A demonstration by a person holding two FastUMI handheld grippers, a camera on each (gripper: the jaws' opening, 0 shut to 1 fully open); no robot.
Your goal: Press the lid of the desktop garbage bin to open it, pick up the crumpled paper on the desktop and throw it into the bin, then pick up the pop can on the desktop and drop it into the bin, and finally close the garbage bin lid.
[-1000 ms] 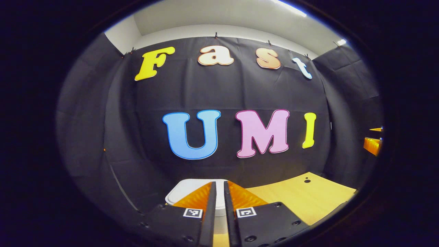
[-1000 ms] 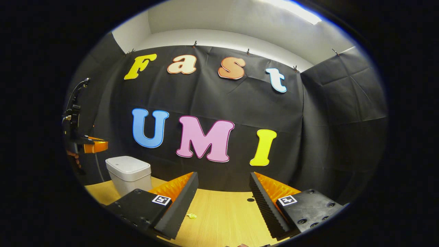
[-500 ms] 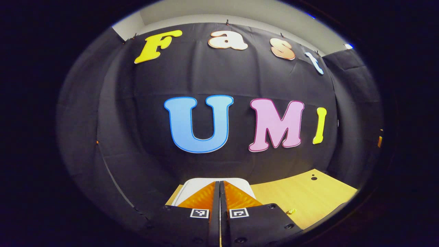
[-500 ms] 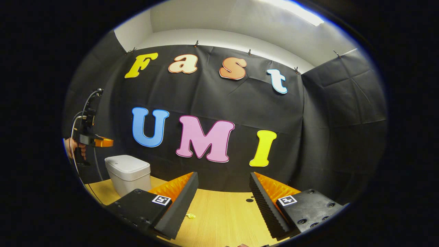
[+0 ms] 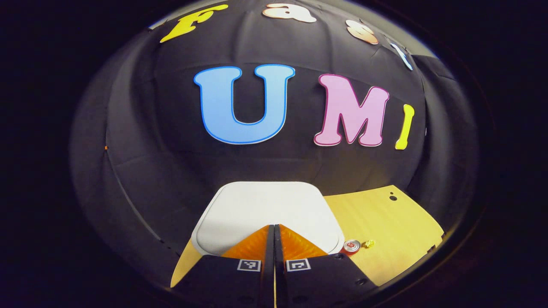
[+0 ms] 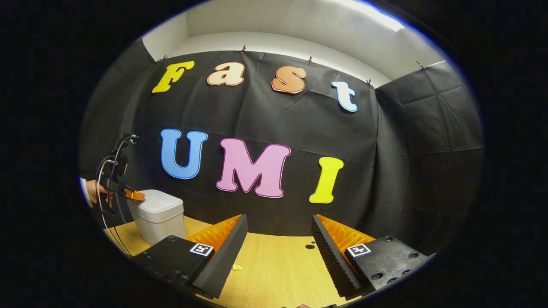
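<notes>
Bin: white plastic desktop garbage bin (image 5: 265, 209) with rounded-square lid, standing at the left rear of the table, close to the black cloth wall; lid down and flat. Seen also in the right gripper view (image 6: 158, 216) as a short box with a slightly overhanging lid.
Left hand-held gripper: (image 5: 274, 229) fingers pressed together with no gap, nothing between them; tips over the near edge of the bin lid. From the side (image 6: 130, 194) its tip is at the lid's top left edge; contact cannot be told.
Hand: a person's hand (image 6: 92, 188) holds that gripper's grip, a cable looping from it.
Pop can: small red and silver pop can (image 5: 352, 246), upright, on the table just right of the bin.
Paper: small crumpled yellow paper (image 5: 369, 244) lying just beside the can, apart from it; also (image 6: 236, 268) near the right gripper's left finger.
Right hand-held gripper: (image 6: 278, 244) fingers spread wide, holding nothing, above the table, well apart from the bin.
Table: light wooden table (image 6: 278, 278), a small dark hole (image 6: 310, 246) near its rear edge.
</notes>
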